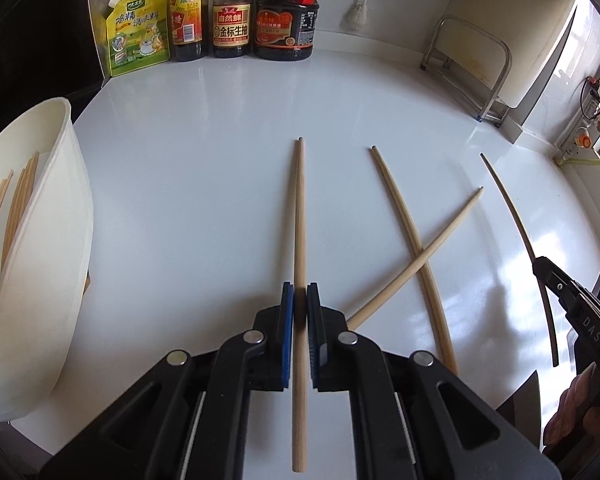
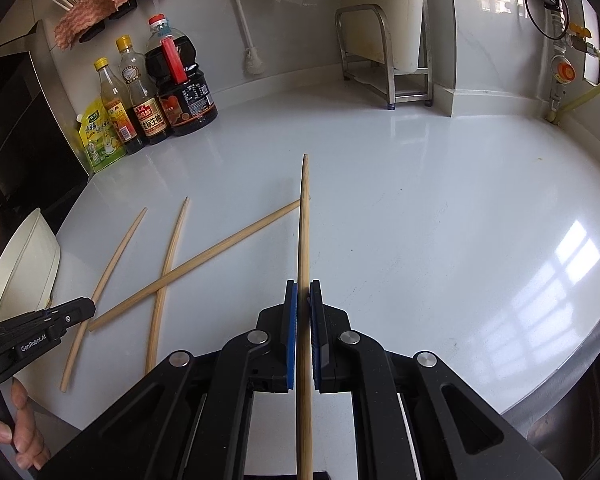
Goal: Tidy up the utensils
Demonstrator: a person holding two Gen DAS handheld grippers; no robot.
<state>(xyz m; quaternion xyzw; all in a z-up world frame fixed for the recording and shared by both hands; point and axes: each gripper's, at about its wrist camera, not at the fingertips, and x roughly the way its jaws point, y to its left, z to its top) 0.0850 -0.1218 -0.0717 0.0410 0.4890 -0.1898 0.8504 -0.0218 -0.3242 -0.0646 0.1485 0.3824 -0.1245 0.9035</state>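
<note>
Two pale wooden chopsticks are lying crossed between our grippers. We are clamping one round wooden chopstick in the left gripper and another in the right gripper, long axes pointing away; the white tub is standing far left, nearer our left hand.

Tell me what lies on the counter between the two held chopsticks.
Two loose chopsticks crossed over each other, between the left gripper and right gripper; left wrist view.

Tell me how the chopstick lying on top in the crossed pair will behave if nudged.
The upper crossed chopstick looks thin and round, so it would likely roll or pivot over the lower chopstick. The glossy counter probably lets it slide easily. It appears stiff and light.
</note>
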